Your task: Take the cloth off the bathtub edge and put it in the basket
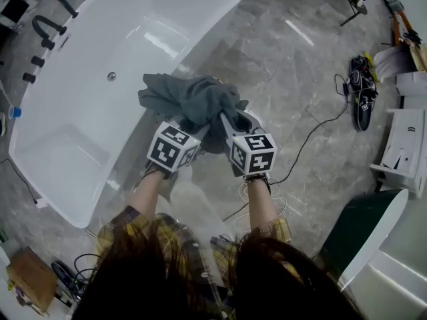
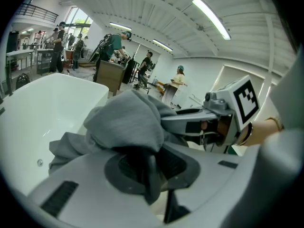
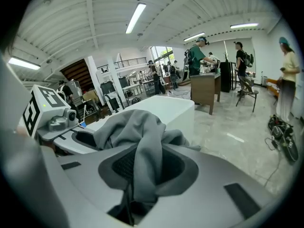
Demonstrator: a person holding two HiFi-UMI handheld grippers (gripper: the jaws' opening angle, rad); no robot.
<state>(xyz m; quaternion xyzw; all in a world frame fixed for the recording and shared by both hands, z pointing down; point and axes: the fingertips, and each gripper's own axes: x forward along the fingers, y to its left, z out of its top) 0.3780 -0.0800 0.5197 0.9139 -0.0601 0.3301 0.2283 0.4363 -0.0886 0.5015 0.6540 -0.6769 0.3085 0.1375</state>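
Note:
The dark grey cloth (image 1: 193, 99) hangs bunched in the air over the near rim of the white bathtub (image 1: 80, 172), held by both grippers. My left gripper (image 1: 190, 124) is shut on a fold of the cloth (image 2: 126, 120), which is pinched between its pads. My right gripper (image 1: 225, 120) is shut on another fold of the cloth (image 3: 140, 137), which drapes down between its jaws. The two grippers sit side by side, a hand's width apart. The right gripper (image 2: 232, 109) shows in the left gripper view, and the left gripper (image 3: 50, 115) in the right gripper view. I see no basket clearly.
Black tap fittings (image 1: 47, 29) stand at the tub's far left end. A pale blurred shape (image 1: 193, 199) lies on the floor under my arms. Cables (image 1: 313, 129) and black gear (image 1: 363, 92) lie on the marble floor to the right. A green-and-white panel (image 1: 367, 235) leans at bottom right. People (image 2: 114, 44) stand far off.

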